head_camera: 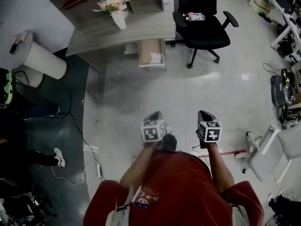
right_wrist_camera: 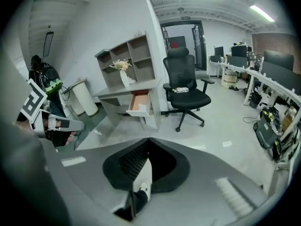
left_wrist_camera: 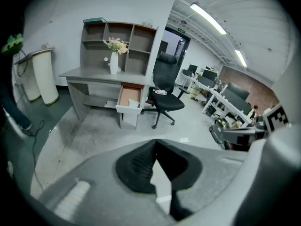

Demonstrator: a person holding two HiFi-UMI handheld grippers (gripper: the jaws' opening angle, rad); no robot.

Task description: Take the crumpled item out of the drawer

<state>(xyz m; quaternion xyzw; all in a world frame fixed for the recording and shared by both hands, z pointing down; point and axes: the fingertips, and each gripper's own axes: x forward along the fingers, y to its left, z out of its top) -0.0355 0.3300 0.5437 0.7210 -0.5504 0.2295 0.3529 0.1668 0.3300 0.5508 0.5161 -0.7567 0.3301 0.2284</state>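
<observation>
Left tongs [head_camera: 155,114] and right tongs [head_camera: 206,113] are closed, empty. The crumpled item [head_camera: 155,57] lies in the drawer [head_camera: 152,67] well ahead, probably nearer the left.

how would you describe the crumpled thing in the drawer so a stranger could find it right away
Find the grey desk with the vase of flowers on top. At its end nearest the black office chair one drawer stands open. The crumpled item is the small white wad at the drawer's front, pale against the brown bottom and the only thing visible there.
</observation>
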